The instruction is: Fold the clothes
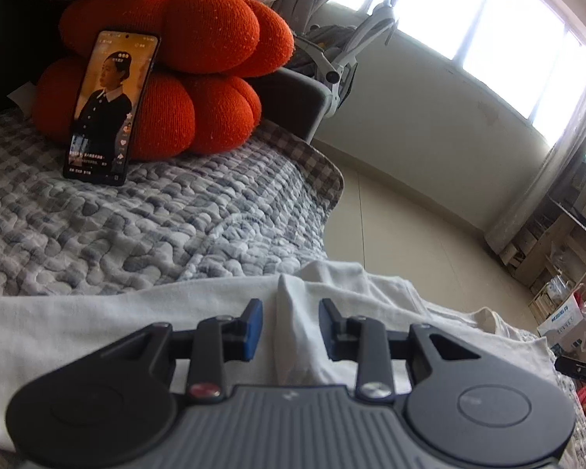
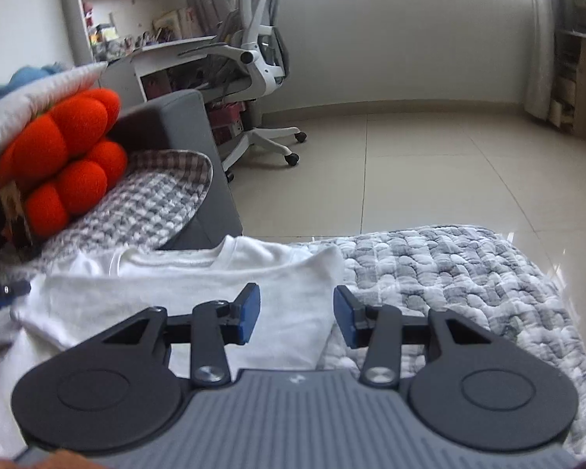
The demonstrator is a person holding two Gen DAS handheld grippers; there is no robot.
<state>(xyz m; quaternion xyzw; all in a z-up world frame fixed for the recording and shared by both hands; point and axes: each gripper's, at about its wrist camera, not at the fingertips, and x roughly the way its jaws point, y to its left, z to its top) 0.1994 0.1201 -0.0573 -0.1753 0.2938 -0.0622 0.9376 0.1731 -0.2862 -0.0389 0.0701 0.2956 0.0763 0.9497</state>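
We hold both grippers, left gripper [image 1: 290, 326] and right gripper [image 2: 297, 314], jaws apart, over the white cotton shirt [image 2: 175, 293] on the grey quilted blanket [image 2: 449, 273]; a shallow pinch could snag the blanket too.

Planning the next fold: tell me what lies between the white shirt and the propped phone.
Left wrist view: only bare grey quilted blanket lies between the white shirt and the phone.

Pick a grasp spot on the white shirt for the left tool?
Probably the raised ridge of the white shirt, standing up between the open left tool's fingers. Come straight forward and low along the quilt; the fold is proud of the flat cloth, so closing pinches it.
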